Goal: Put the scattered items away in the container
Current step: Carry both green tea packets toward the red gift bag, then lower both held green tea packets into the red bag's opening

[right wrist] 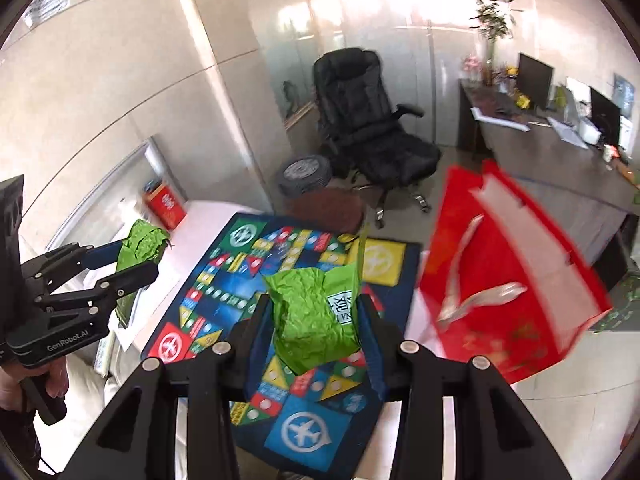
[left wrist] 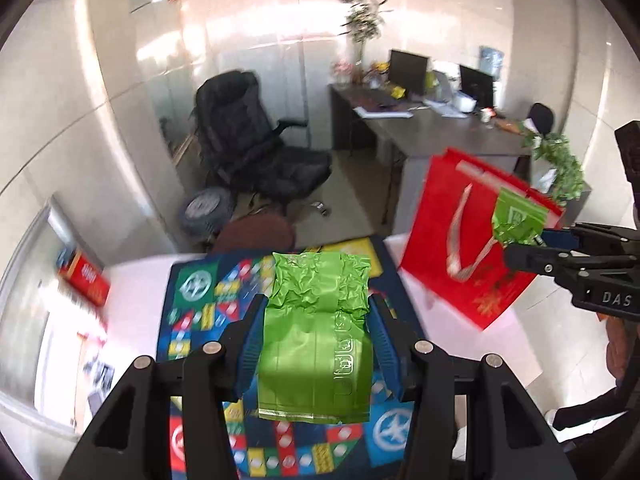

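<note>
Green pouches: two crinkled foil packets.
Left tongs (left wrist: 316, 344): clamped on one packet (left wrist: 316, 344).
Right tongs (right wrist: 316, 320): clamped on other packet (right wrist: 312, 320).
Red paper bag (right wrist: 516, 272): right of both tongs.

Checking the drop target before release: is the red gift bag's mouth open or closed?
Open. The red gift bag stands on the table with its top edges spread apart, showing the pale inner rim.
</note>
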A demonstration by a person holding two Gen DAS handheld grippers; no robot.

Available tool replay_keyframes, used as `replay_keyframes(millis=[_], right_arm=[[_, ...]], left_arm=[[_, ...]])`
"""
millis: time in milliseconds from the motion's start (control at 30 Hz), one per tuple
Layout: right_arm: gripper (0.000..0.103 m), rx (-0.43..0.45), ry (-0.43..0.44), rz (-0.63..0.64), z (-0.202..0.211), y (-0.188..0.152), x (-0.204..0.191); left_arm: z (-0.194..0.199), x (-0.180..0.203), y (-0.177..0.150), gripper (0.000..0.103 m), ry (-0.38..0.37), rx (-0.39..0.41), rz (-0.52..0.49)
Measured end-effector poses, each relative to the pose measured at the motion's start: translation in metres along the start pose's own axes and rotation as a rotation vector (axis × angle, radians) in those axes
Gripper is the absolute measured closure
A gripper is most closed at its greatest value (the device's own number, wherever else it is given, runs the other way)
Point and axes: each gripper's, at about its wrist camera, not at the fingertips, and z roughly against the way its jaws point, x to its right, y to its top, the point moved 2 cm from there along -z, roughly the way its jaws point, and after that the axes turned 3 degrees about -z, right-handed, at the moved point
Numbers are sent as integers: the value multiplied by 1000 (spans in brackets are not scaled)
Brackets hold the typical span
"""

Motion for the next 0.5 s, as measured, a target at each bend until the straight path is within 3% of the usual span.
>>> replay_keyframes(millis=[333, 500], right_arm=[[58, 50, -149, -113, 37, 31, 87], [58, 64, -170, -158, 47, 38, 116]], left_arm=[[-44, 88, 106, 49, -205, 50, -203], [-61, 131, 143, 49, -270, 55, -263]])
